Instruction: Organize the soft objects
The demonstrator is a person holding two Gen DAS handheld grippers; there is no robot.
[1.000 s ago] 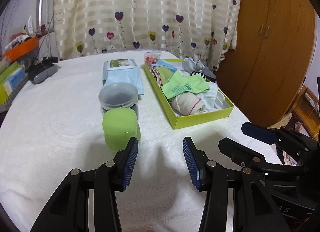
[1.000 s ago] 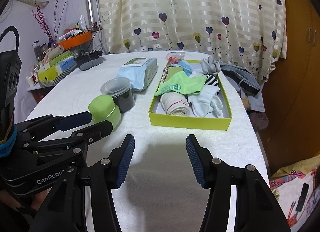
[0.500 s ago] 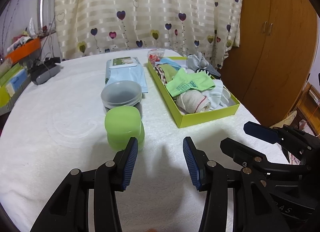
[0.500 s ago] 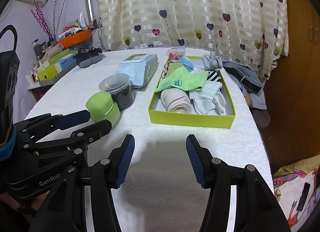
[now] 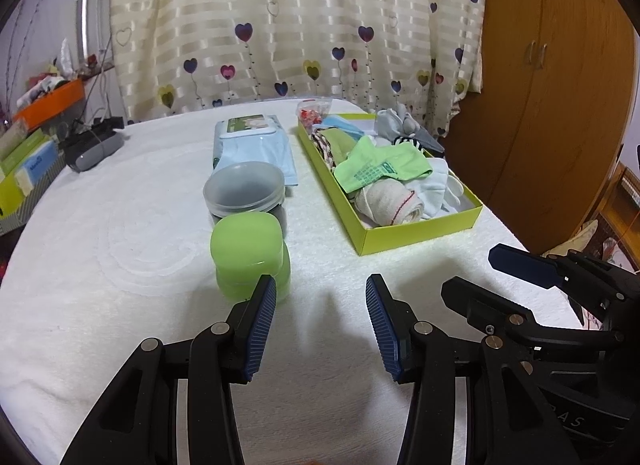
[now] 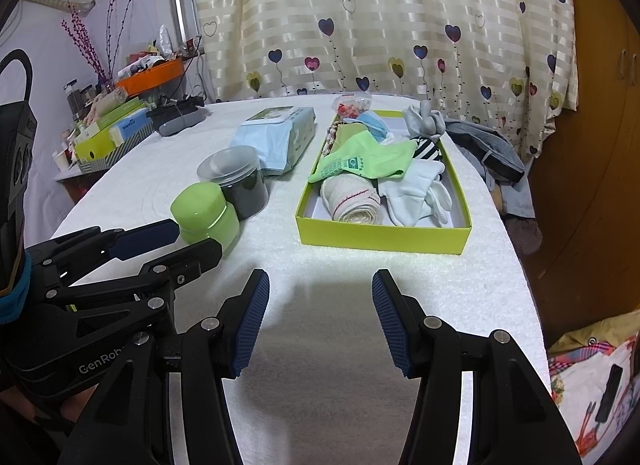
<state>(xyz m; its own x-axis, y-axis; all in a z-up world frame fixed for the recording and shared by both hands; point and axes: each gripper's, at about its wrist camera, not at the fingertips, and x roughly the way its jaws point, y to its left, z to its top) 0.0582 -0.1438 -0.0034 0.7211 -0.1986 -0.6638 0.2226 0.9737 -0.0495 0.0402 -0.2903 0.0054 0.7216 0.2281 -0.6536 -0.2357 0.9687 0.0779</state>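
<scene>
Socks (image 6: 362,163) lie heaped in the yellow-green box (image 6: 380,239) at far right, while left gripper (image 5: 320,319) and right gripper (image 6: 320,315) hover nearer, released and empty, so reaching in seems next.

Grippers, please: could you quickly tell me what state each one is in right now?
Left gripper: open, holding nothing.
Right gripper: open, holding nothing.
</scene>
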